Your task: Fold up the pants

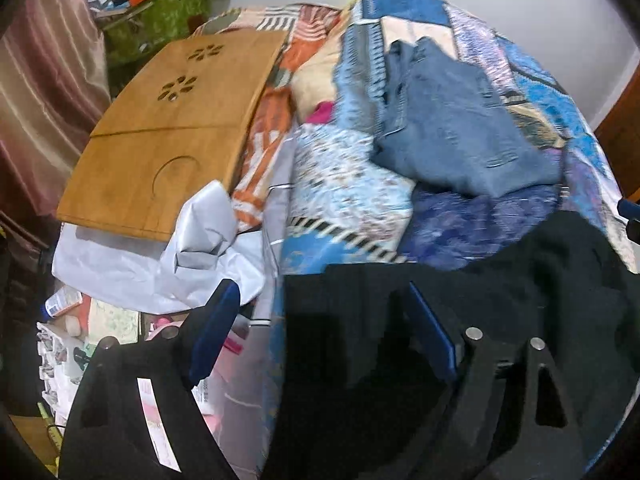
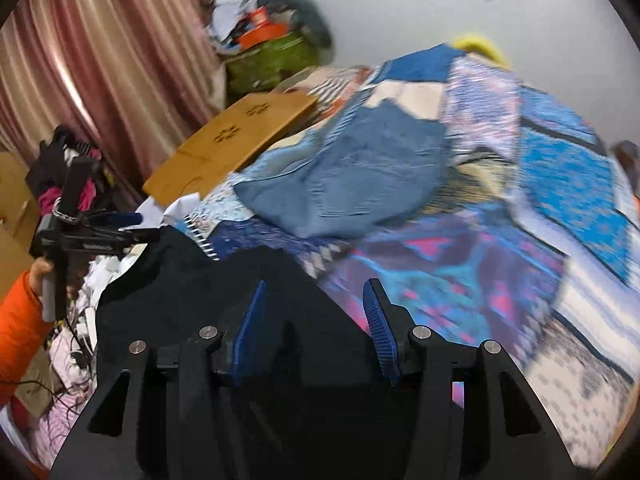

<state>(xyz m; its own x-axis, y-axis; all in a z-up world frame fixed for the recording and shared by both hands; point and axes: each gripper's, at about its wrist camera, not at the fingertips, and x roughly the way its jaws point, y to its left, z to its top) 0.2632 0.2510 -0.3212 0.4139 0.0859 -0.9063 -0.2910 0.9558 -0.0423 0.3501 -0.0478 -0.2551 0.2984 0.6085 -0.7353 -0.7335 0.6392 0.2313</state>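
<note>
while the black fabric pants (image 2: 208, 280) lie on the patchwork-quilted bed (image 2: 500, 240) under both tools, the left tool (image 1: 320, 328), wide open, and the right tool (image 2: 314, 320), half open, hold nothing, so each should pinch an edge before folding.

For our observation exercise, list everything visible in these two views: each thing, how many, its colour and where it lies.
black pants: one, black, near edge of the bed, under both tongs
blue jeans: one, blue, folded on the bedspread beyond the black pants
bedspread: one, blue patchwork, covering the bed
wooden tray: one, tan, beside the jeans by the curtain
curtain: one, pink, far side
green box: one, green, past the tray
left tongs: open, over the pants' edge
right tongs: open, above the pants
orange sleeve: one, at the left tongs' handle
</note>
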